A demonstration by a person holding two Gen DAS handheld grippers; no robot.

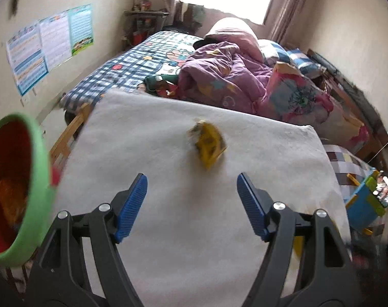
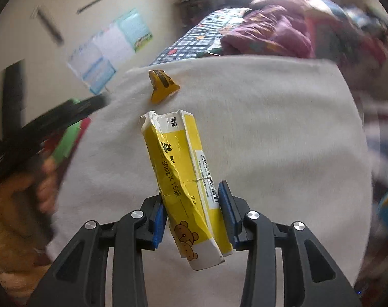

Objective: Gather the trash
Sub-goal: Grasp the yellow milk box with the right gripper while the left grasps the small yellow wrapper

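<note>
My right tongs (image 2: 192, 212) have their blue pads pressed against the two sides of the crumpled yellow box (image 2: 183, 179), so the pick-up step looks done for this piece. My left tongs (image 1: 191, 204) stand wide with nothing between them, pointed at the small yellow scrap (image 1: 206, 144) lying alone near the far middle of the white cloth (image 1: 270, 168). The green-rimmed red bin (image 1: 38, 186) sits at the near left edge. Next, I judge, the box goes left to the bin, and the left tongs must reach farther to straddle the scrap.
</note>
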